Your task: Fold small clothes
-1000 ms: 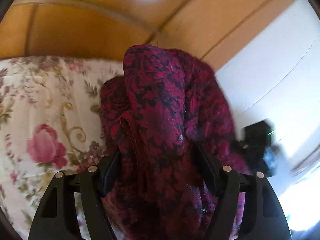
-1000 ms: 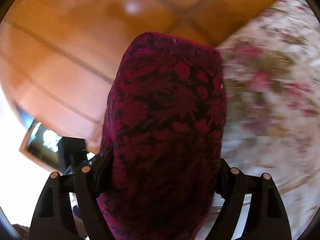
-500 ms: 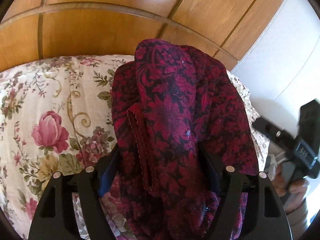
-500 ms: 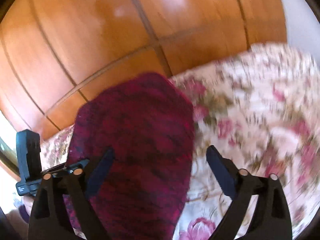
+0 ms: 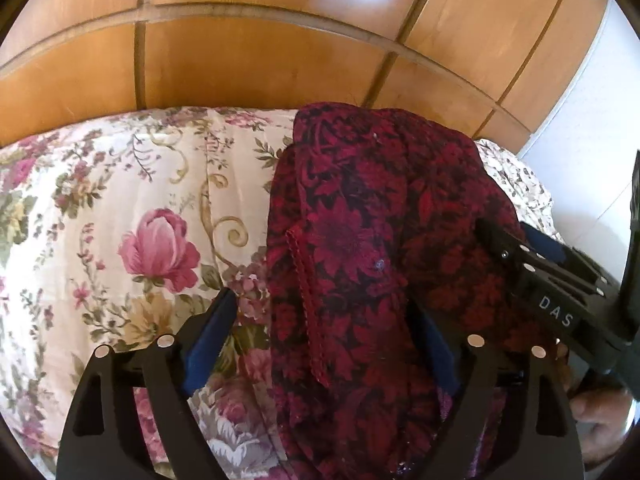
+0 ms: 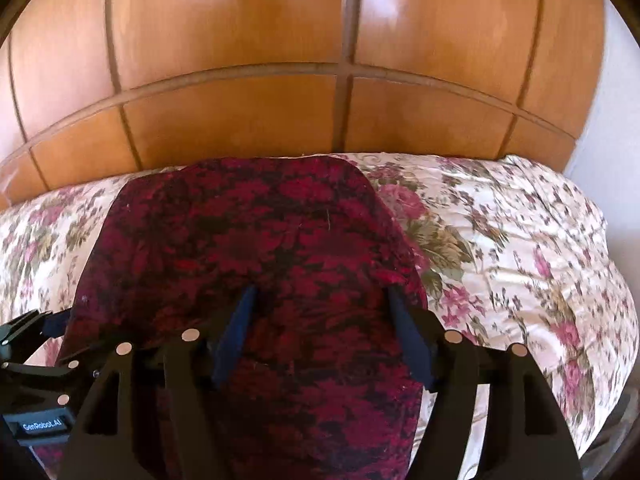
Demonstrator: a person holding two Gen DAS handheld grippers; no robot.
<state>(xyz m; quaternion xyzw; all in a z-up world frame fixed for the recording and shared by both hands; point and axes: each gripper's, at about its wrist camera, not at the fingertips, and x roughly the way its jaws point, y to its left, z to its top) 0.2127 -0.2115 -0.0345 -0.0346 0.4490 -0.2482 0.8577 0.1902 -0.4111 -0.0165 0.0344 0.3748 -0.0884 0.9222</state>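
Both grippers, left (image 5: 320, 320) and right (image 6: 318, 320), are sitting unclenched around the crimson floral garment (image 6: 248, 248); I'm risking bunching low center.

Far edge of bed (image 6: 520, 240) is closed off by wooden headboard (image 6: 240, 120); no passage there. Red floral garment (image 5: 360, 240) is bunched btwn both grippers, w/ right gripper (image 5: 516, 236) pressed at its right side. Bare bedspread is left free twd left and right edges.
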